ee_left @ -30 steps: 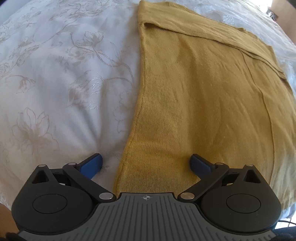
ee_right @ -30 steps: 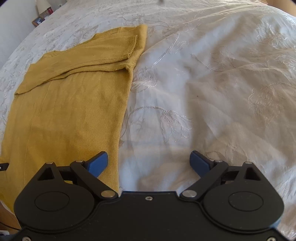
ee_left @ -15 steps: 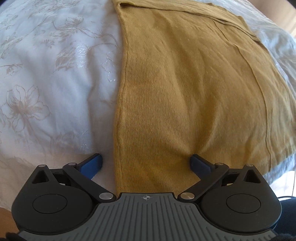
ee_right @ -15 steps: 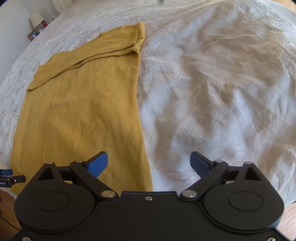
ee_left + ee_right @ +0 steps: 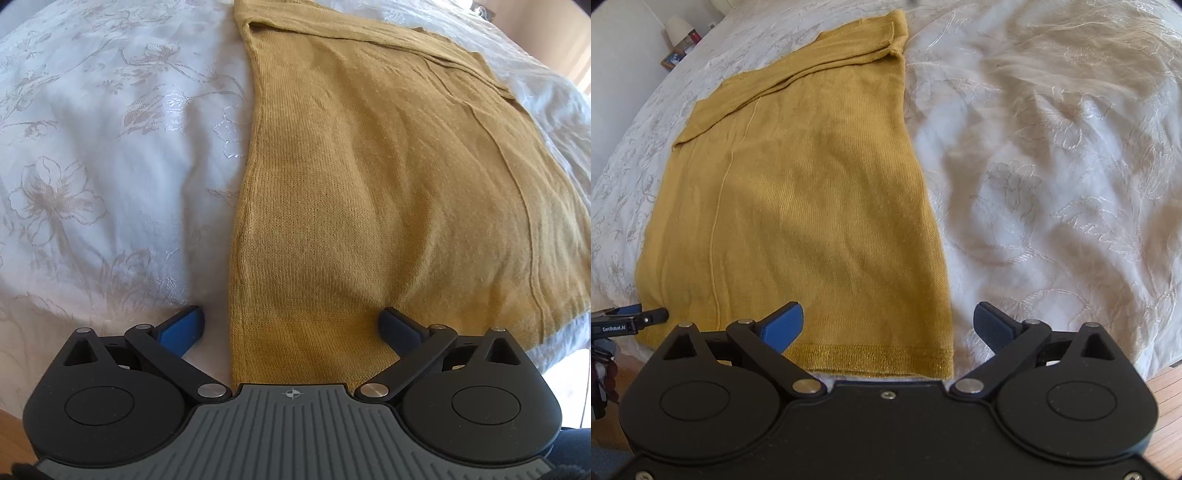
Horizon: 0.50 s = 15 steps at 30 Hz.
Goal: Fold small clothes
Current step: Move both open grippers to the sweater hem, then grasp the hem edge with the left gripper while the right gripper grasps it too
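Note:
A mustard-yellow knit sweater point(image 5: 369, 192) lies flat on the white bed, its sleeves folded across the far end. In the left wrist view my left gripper point(image 5: 291, 325) is open over the sweater's near left corner, its left edge between the blue fingers. In the right wrist view the sweater point(image 5: 812, 206) fills the left half, and my right gripper point(image 5: 888, 325) is open over its near right corner, with the ribbed hem just below. The left gripper's tip point(image 5: 635, 319) shows at the far left of that view.
The white bedspread point(image 5: 1052, 166) with embroidered flowers spreads wide to the right of the sweater and to its left point(image 5: 92, 166). A nightstand with a lamp point(image 5: 677, 40) stands beyond the bed's far left. Wooden floor point(image 5: 1167, 398) shows past the near edge.
Both grippers have shifted along the near edge of the sweater: the left now sits over its left corner, the right has moved left over the right corner and hem. Both stay open.

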### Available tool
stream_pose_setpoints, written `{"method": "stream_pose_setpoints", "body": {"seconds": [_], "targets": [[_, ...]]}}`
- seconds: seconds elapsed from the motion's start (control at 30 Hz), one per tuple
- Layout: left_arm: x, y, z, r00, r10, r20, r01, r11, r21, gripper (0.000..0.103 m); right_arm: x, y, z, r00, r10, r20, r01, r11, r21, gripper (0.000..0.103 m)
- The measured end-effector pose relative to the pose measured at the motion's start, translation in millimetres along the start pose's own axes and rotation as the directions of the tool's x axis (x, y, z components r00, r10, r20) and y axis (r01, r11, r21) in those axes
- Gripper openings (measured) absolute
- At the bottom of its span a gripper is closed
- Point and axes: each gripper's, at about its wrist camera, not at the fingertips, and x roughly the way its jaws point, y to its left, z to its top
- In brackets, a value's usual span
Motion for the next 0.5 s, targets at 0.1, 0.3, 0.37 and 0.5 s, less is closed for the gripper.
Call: {"method": "stream_pose_setpoints", "body": {"seconds": [0.1,0.3,0.37,0.5], "targets": [[-6.3,5.8,4.8,1.000,-0.006,-0.010,0.006,1.000,0.001,0.103,6.2,0.4,-3.1,1.000,0.002,-0.002,-0.002,1.000,0.003,0.099],[-4.4,6.5,12.8,0.999,-0.021,-0.031,0.021,1.000,0.010,0.102,11.8,-3.3,-4.5,1.000,0.006,-0.006,-0.006,0.999,0.040,0.099],[-6.3,8.5,13.6,0.999,-0.021,-0.029,0.022,1.000,0.012,0.100,11.2,-2.8,-4.4,1.000,0.004,-0.007,-0.004,0.999,0.040,0.096],[-13.9,15.0,11.1,1.000,-0.015,-0.001,0.015,1.000,0.000,0.077,8.8,-2.0,-4.8,1.000,-0.004,-0.005,0.004,0.999,0.045,0.079]]}}
